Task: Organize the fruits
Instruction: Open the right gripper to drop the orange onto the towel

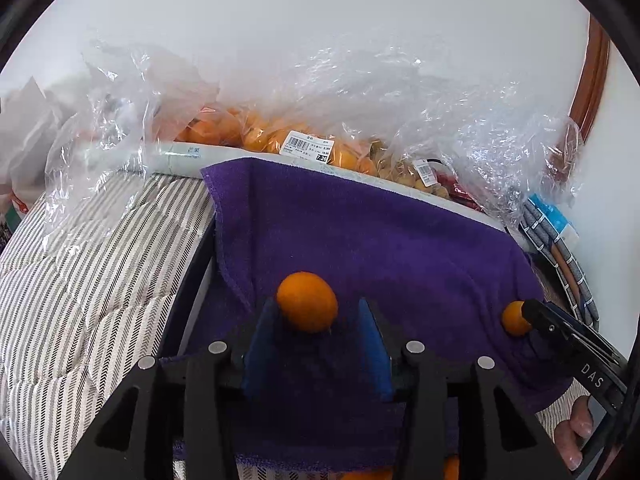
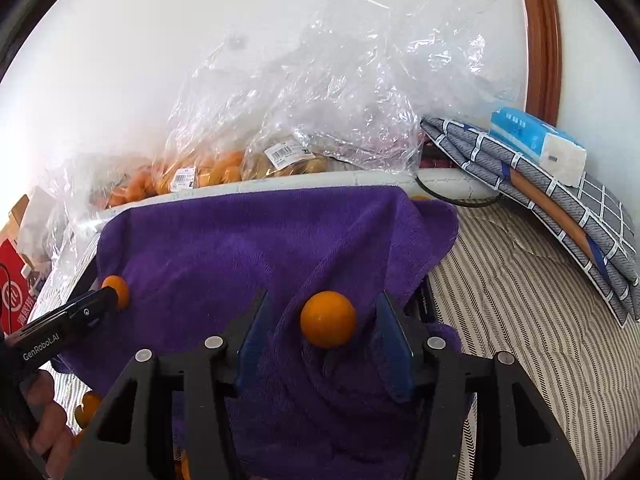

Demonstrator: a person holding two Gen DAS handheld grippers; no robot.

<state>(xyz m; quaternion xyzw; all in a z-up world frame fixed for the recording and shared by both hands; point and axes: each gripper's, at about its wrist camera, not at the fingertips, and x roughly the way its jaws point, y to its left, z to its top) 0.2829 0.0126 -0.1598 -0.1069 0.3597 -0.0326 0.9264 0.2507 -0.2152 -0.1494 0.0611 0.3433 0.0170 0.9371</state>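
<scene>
On the purple towel (image 1: 400, 248), your left claw (image 1: 316, 332) stands open around one orange (image 1: 307, 302), not gripping it; your right claw (image 2: 326, 330) stands open around another orange (image 2: 328, 319).

Purple towel (image 2: 224, 248) mostly open; crinkled plastic bags (image 2: 320, 92) block the far edge, folded bedding (image 2: 560, 216) blocks the right.

A plain white wall (image 2: 160, 60) faces me, a brown wooden frame (image 2: 540, 32) at its right; below, a bed in striped bedding (image 2: 520, 280) carries folded grey checked covers (image 2: 560, 208), daylight glaring at left
</scene>
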